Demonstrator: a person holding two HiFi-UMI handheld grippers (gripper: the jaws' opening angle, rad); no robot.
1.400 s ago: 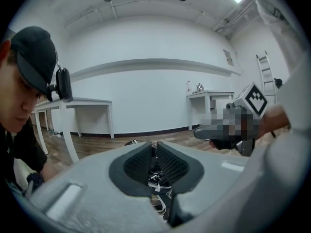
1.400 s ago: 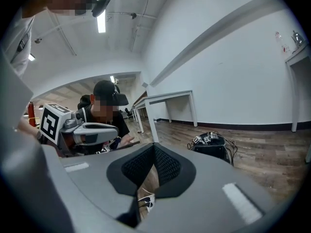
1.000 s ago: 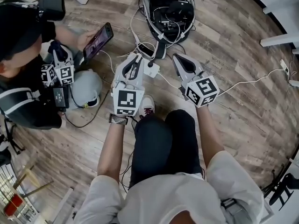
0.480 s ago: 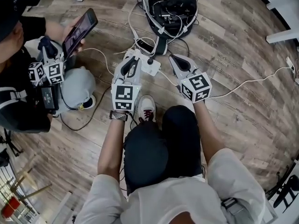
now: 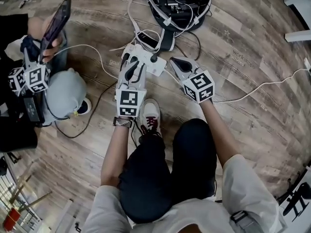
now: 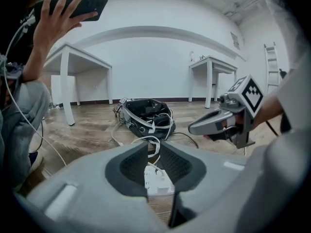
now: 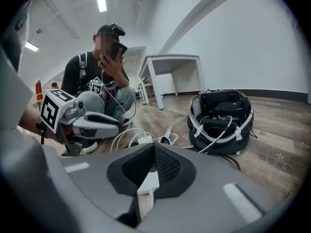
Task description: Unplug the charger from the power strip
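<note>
The left gripper (image 5: 131, 63) — jaws a narrow slit, opening, gripping nothing — and the right gripper (image 5: 176, 62), tips closed together, hang close by the white power strip (image 5: 147, 62).

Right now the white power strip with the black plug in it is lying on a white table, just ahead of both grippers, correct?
Not on a table: the white power strip lies on the wood-plank floor, as the head view shows. The rest of what you said is right.
</note>
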